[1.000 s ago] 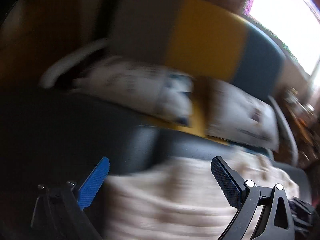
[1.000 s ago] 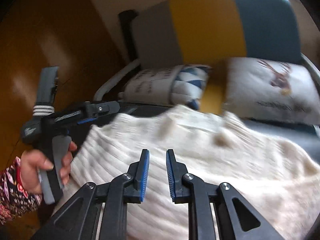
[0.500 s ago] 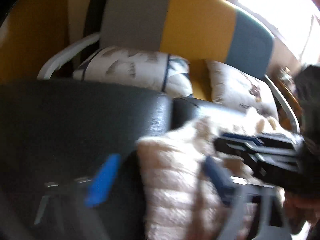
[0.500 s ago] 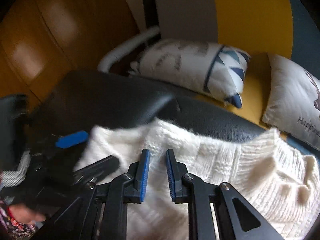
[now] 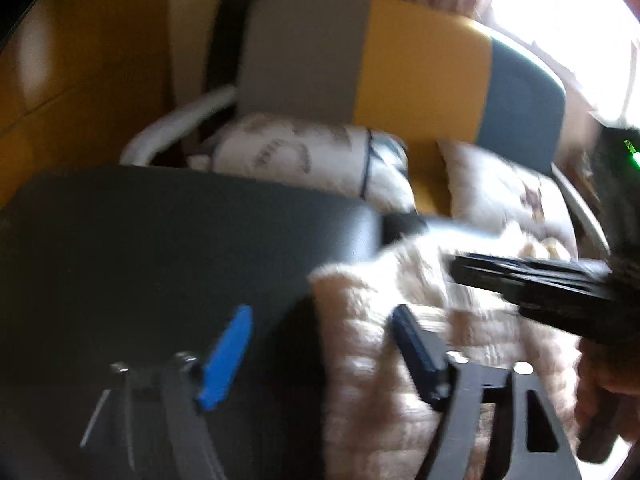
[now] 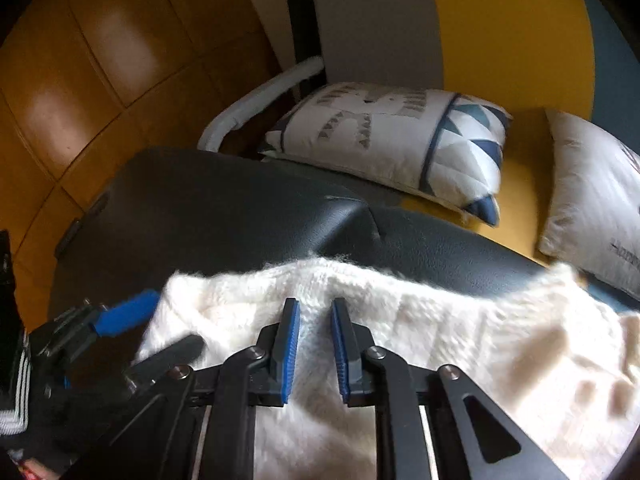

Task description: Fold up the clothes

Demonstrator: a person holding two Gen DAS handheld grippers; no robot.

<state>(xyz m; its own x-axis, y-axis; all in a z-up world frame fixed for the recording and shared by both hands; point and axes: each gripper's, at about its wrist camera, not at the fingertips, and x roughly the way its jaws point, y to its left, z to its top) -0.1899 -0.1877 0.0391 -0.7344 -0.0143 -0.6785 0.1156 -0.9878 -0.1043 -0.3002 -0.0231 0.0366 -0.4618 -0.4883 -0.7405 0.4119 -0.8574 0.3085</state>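
Behind the work surface stands a sofa (image 6: 500,20) with a backrest in grey, yellow and teal panels, a white tubular armrest (image 6: 256,100) at 11 o'clock, and glossy orange floor tiles (image 6: 80,80) beyond. Two cushions rest on its seat: a printed cushion (image 6: 384,136) with blue triangles, and a white cushion (image 6: 596,200) with lettering at 3 o'clock.

Work surface: a black padded bench (image 6: 200,208), smooth leather-like grain, rounded edges, one seam.

Task item: a cream knit sweater (image 6: 460,340), thick and fuzzy with ribbed rows, lies bunched on the near half of the bench, from 6 to 3 o'clock.

Right gripper (image 6: 314,350): blue ridged pads set a narrow gap apart above the knit; nothing is pinched between them.

Left gripper (image 5: 320,356): fingers spread wide, straddling the sweater's left edge; the view is motion-blurred.
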